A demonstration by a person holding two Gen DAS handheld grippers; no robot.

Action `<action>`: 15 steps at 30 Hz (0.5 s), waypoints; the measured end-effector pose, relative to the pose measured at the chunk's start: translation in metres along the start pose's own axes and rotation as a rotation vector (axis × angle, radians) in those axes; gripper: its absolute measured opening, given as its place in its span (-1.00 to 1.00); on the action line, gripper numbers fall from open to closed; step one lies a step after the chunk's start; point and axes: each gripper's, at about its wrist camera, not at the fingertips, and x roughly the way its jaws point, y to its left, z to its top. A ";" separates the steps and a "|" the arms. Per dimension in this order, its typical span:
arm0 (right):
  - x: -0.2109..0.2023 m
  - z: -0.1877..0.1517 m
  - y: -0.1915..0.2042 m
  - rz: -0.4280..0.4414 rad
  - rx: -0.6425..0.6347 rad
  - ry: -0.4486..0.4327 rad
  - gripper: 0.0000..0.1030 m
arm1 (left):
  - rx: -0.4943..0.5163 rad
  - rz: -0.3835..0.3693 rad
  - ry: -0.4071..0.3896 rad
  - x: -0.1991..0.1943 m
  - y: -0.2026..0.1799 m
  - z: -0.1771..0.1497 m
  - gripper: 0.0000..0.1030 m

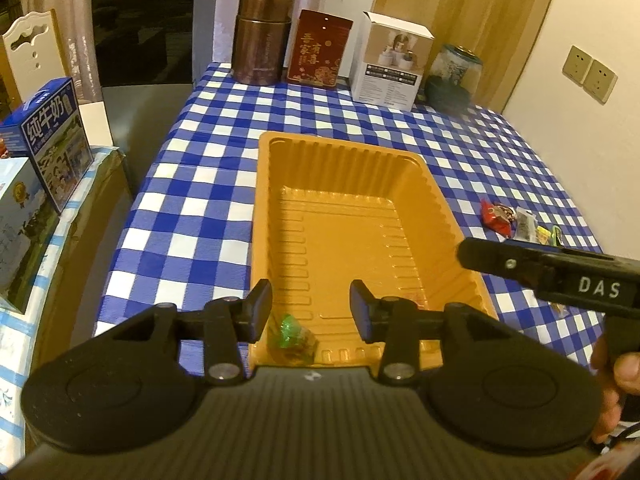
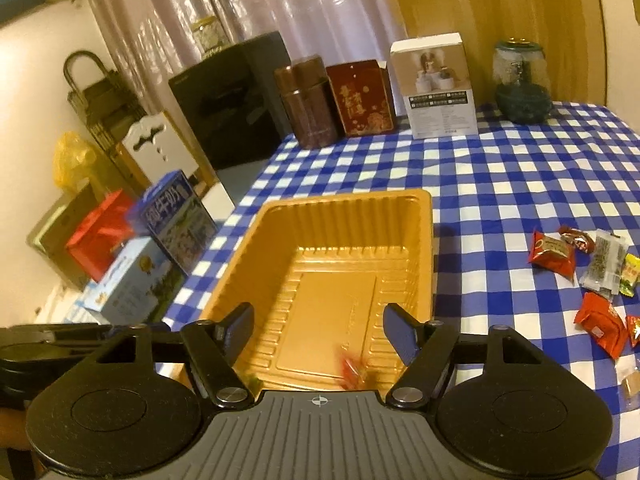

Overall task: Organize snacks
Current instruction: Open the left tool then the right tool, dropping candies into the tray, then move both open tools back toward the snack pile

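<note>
**Snack Sorting — Release Step at the Tray**

We work on a table under a blue-and-white checked cloth (image 1: 208, 184). Along its far edge stand a brown canister (image 1: 262, 38), a red box (image 1: 319, 51), a white carton (image 1: 392, 60) and a glass jar (image 1: 454, 76); none of these belong to the task.

The orange tray (image 1: 264, 216) lies near the middle of the cloth and serves as the collecting bin. Both tools are stationed over its near end. We judge the step in hand to be the release: each tool has its jaws apart and clamps nothing.

The left gripper (image 1: 310, 312) is partly open, with a green-wrapped snack (image 1: 294, 336) lying in the tray's near left corner, below the gap and free of the pads. The right gripper (image 2: 318, 332) stands wider; a red-wrapped snack (image 2: 352, 368) appears blurred below its jaws, over the tray floor. We cannot tell whether that piece rests on the floor or is falling.

The remaining snacks (image 2: 584, 272) — red, clear and yellow-green wrappers — lie loose on the cloth, well to the right of the tray.

For the next move, we judge that the right gripper should travel to that pile, keep its jaws apart on approach, and straddle one wrapper only. The pieces touch and overlap, so a flat, thin packet may slip or bring a neighbour along.
</note>
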 end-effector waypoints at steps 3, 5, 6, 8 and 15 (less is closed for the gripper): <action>-0.007 0.000 -0.007 -0.021 0.015 -0.008 0.37 | -0.002 0.002 -0.002 -0.003 0.000 0.000 -0.22; -0.015 -0.002 -0.013 -0.044 0.030 -0.015 0.37 | -0.001 0.003 -0.003 -0.005 -0.002 -0.001 -0.20; -0.019 -0.004 -0.016 -0.054 0.037 -0.019 0.37 | 0.000 0.002 -0.005 -0.006 -0.003 -0.001 -0.18; -0.029 -0.008 -0.023 -0.080 0.049 -0.026 0.37 | 0.006 -0.002 -0.009 -0.008 -0.008 -0.001 -0.16; -0.073 -0.024 -0.047 -0.192 0.068 -0.059 0.37 | 0.020 -0.036 -0.025 -0.015 -0.034 -0.002 -0.11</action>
